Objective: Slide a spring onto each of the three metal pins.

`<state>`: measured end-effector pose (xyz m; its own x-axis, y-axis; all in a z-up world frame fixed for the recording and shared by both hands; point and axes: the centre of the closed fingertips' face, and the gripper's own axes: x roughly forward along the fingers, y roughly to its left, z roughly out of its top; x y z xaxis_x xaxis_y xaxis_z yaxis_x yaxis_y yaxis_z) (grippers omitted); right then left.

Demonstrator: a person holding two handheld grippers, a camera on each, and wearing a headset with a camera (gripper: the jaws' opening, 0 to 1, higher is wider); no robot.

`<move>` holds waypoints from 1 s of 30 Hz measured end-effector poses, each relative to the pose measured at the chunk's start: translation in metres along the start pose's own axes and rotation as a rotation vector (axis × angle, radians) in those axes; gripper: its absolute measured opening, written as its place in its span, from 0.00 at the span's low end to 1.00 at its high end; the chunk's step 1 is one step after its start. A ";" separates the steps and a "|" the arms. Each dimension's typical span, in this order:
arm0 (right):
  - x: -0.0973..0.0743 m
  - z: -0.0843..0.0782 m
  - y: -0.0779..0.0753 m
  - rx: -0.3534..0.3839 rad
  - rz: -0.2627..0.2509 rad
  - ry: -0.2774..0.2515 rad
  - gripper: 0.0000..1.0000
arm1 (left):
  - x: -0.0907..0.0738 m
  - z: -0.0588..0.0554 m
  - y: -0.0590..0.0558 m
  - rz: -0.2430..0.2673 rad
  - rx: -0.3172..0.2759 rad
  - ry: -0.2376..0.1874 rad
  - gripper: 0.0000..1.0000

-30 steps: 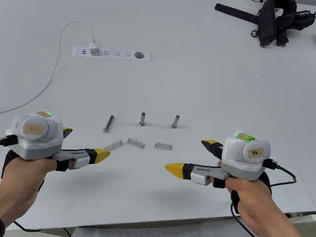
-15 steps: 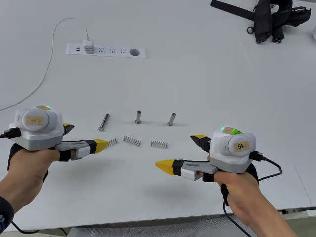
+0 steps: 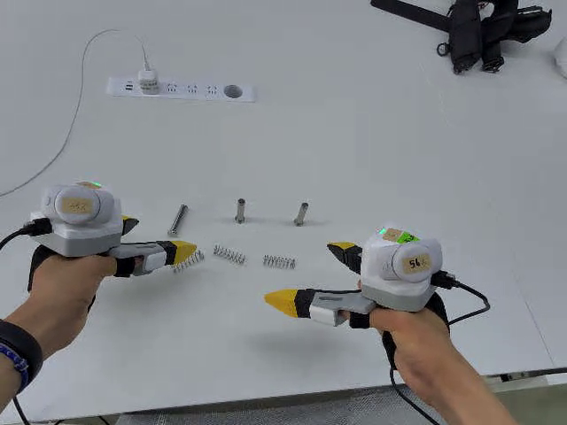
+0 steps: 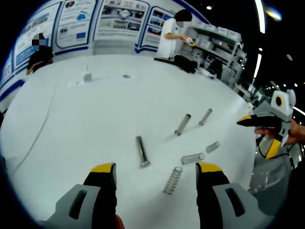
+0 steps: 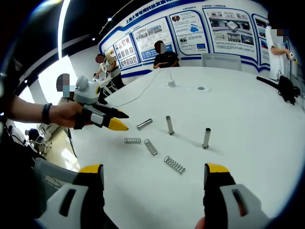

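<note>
Three metal pins stand in a row on the white table: the left pin (image 3: 178, 219) lies flat, while the middle pin (image 3: 240, 210) and the right pin (image 3: 301, 213) are upright. Just in front of them lie three springs (image 3: 188, 261), (image 3: 229, 255), (image 3: 279, 261). My left gripper (image 3: 158, 237) is open, its yellow tip right beside the leftmost spring (image 4: 173, 180), with the lying pin (image 4: 141, 151) just ahead. My right gripper (image 3: 310, 276) is open too and hovers in front of the rightmost spring (image 5: 174, 164), empty.
At the table's far side are a white power strip (image 3: 177, 88), with a plug and a cable trailing left, and black strapped gear (image 3: 478, 27) at the far right. The table's front edge runs close behind both hands. People stand in the background of both gripper views.
My left gripper has moved forward, so its tip is now beside the leftmost spring. My right gripper has drifted slightly left. Both stay open; pins and springs have not moved.
</note>
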<state>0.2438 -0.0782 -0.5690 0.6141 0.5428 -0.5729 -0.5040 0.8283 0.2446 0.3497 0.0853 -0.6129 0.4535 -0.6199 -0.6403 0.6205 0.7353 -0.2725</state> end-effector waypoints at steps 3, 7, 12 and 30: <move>-0.002 -0.002 -0.001 0.009 -0.004 0.000 0.88 | 0.006 0.004 0.004 0.014 -0.003 0.002 0.64; -0.003 -0.006 0.000 0.012 -0.003 0.005 0.88 | 0.014 0.009 0.007 0.015 -0.023 0.007 0.61; -0.003 -0.009 0.001 0.016 -0.001 0.008 0.88 | 0.024 0.015 0.013 0.028 -0.034 0.007 0.56; -0.002 -0.011 -0.002 0.045 -0.007 0.003 0.88 | 0.055 0.021 0.025 0.054 -0.032 0.048 0.40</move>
<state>0.2368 -0.0827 -0.5766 0.6157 0.5366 -0.5770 -0.4720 0.8375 0.2753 0.4039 0.0640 -0.6395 0.4538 -0.5656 -0.6886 0.5749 0.7762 -0.2588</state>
